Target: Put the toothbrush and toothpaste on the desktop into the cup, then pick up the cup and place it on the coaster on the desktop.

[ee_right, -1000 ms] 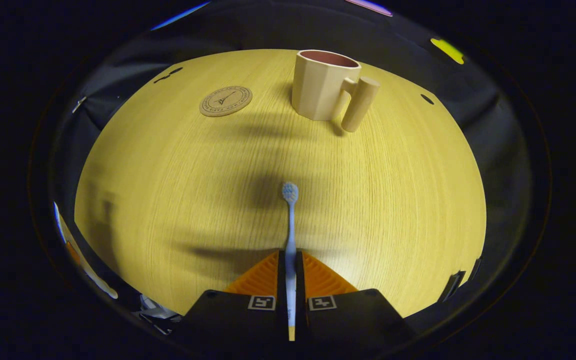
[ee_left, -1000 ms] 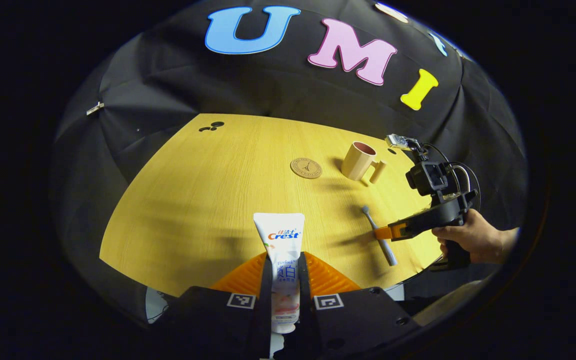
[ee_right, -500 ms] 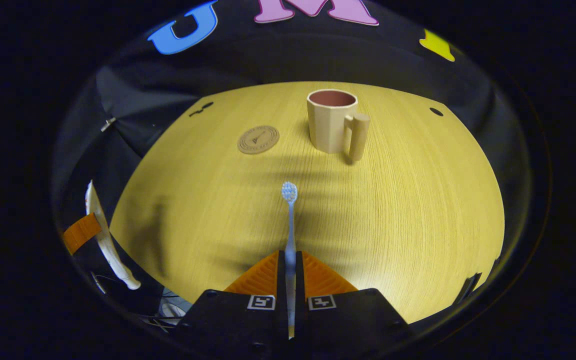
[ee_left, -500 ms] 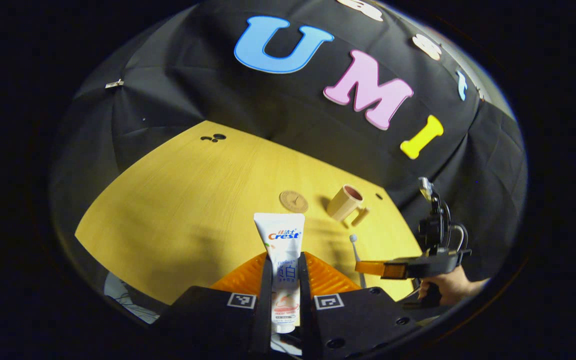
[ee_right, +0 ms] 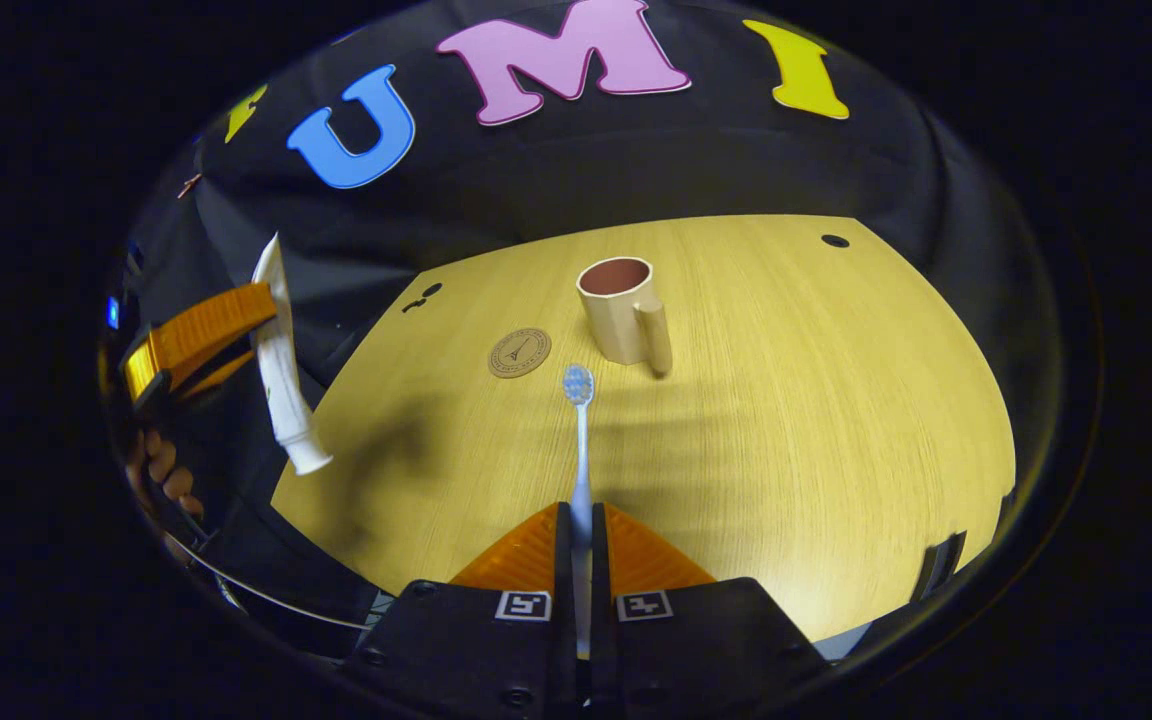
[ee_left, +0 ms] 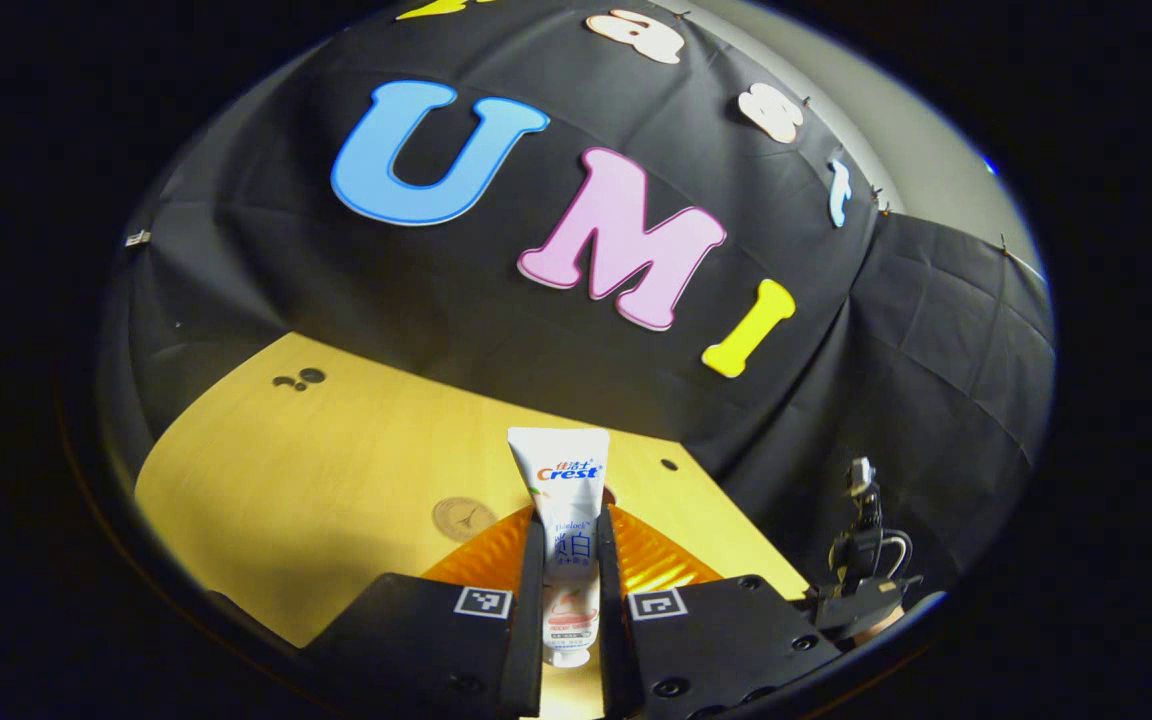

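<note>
My left gripper [ee_left: 569,520] is shut on a white toothpaste tube [ee_left: 562,500], held well above the yellow desktop [ee_left: 336,460]. From the right gripper view that tube [ee_right: 284,385] hangs cap-down in the left gripper [ee_right: 236,320] at far left. My right gripper [ee_right: 581,515] is shut on a light blue toothbrush [ee_right: 579,440], bristle head pointing forward, lifted off the table. Beyond the brush head stands the beige cup [ee_right: 621,312], upright, its handle toward me. The round cork coaster [ee_right: 520,352] lies just left of the cup; the coaster [ee_left: 464,518] also lies left of the tube.
The desktop [ee_right: 816,400] has small dark holes near its far edge [ee_right: 834,240] and far left corner [ee_right: 424,294]. A hand [ee_right: 161,470] holds the left gripper at the far left. The right gripper's body [ee_left: 861,590] sits low at the right.
Both grippers have risen higher above the desk with their objects. The left view has tilted up toward the wall. The cup and coaster look smaller and farther in the right view.
</note>
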`<state>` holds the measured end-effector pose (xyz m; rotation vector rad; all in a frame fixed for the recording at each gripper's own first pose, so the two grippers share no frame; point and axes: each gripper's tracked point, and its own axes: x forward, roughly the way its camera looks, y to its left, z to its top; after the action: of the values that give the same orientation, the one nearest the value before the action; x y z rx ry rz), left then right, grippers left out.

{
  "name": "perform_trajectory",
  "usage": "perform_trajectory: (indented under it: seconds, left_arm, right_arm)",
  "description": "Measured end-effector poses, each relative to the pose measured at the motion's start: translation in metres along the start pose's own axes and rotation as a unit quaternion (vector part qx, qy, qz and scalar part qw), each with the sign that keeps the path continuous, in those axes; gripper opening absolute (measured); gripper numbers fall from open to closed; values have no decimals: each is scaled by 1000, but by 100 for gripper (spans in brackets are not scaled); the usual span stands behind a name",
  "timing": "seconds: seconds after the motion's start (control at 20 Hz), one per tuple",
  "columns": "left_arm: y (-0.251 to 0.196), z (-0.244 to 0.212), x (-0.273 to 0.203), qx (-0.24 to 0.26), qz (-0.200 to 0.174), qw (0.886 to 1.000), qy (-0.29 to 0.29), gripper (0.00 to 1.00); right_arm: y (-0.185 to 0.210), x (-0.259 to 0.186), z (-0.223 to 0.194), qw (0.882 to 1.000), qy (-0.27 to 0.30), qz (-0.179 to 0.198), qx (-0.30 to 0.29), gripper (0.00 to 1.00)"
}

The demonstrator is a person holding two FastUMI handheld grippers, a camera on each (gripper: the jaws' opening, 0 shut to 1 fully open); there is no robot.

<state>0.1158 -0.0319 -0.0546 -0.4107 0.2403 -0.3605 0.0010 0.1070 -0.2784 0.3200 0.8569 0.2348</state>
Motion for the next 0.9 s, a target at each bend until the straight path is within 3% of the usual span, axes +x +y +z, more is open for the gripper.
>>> perform_trajectory:
  seconds: [0.3, 0.9]
  left_arm:
    - [-42, 30, 62, -5, -44, 998, -45, 28]
    - [-37, 34, 182, -6, -40, 995, -88, 28]
  right_arm:
    - [-25, -18, -10, 1000, -5, -4, 22, 9]
    - [-48, -35, -25, 999, 0, 8, 31, 9]
